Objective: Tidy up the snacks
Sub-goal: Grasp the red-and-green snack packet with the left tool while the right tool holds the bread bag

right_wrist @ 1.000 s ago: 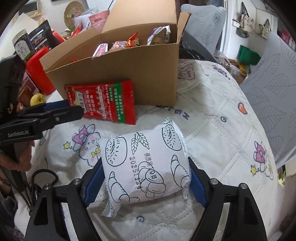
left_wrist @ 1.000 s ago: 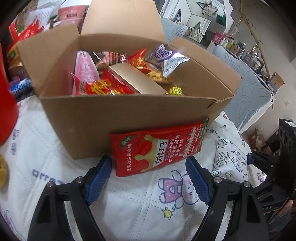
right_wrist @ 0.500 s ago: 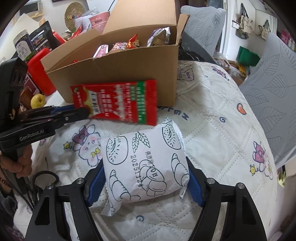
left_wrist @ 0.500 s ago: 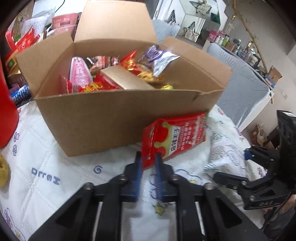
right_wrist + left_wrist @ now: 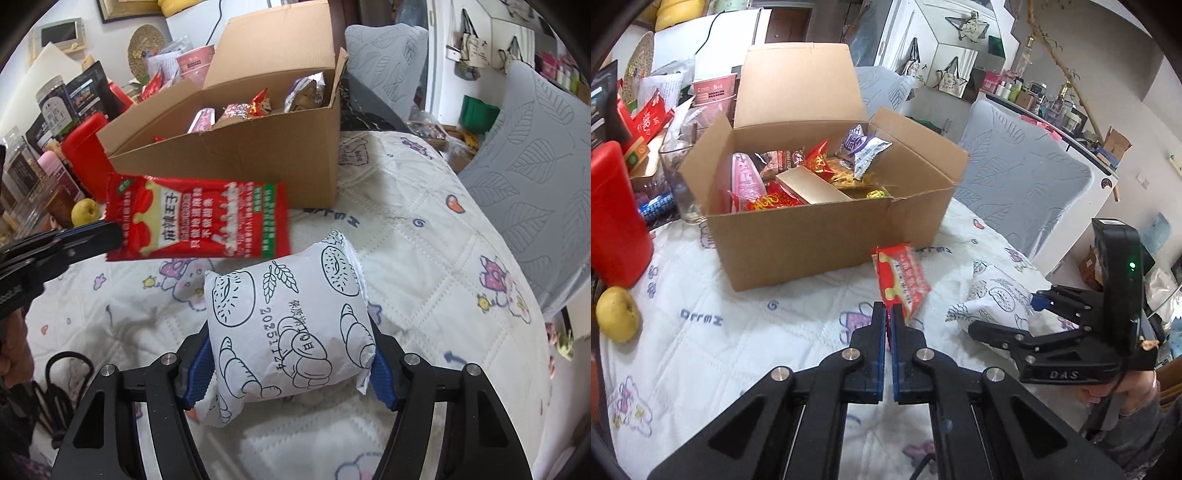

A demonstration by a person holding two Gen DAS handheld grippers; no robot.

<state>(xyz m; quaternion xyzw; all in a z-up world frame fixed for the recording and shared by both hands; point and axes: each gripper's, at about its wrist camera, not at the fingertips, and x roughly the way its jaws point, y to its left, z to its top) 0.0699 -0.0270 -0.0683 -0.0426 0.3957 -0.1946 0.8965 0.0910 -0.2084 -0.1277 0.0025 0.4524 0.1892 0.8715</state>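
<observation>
My left gripper (image 5: pixel 888 308) is shut on the lower edge of a red snack packet (image 5: pixel 903 280), which hangs in the air before the open cardboard box (image 5: pixel 812 236). In the right wrist view the same red packet (image 5: pixel 199 221) is held up flat by the left gripper (image 5: pixel 110 234), in front of the box (image 5: pixel 258 162). The box holds several snack packets. My right gripper (image 5: pixel 288 354) is closing its jaws on a white bread packet (image 5: pixel 291 332) printed with croissants, and both pads press its sides. The packet rests on the quilted cloth.
A yellow fruit (image 5: pixel 618 314), a red container (image 5: pixel 613 221) and a glass jar (image 5: pixel 679 177) stand left of the box. Black scissors (image 5: pixel 62 387) lie at the cloth's near left. Grey padded chairs (image 5: pixel 1027 184) stand beyond the table's right edge. Jars and packets crowd the back left.
The left gripper closed on the red packet that leaned on the box and lifted it off the cloth. The right jaws narrowed onto the white bread packet.
</observation>
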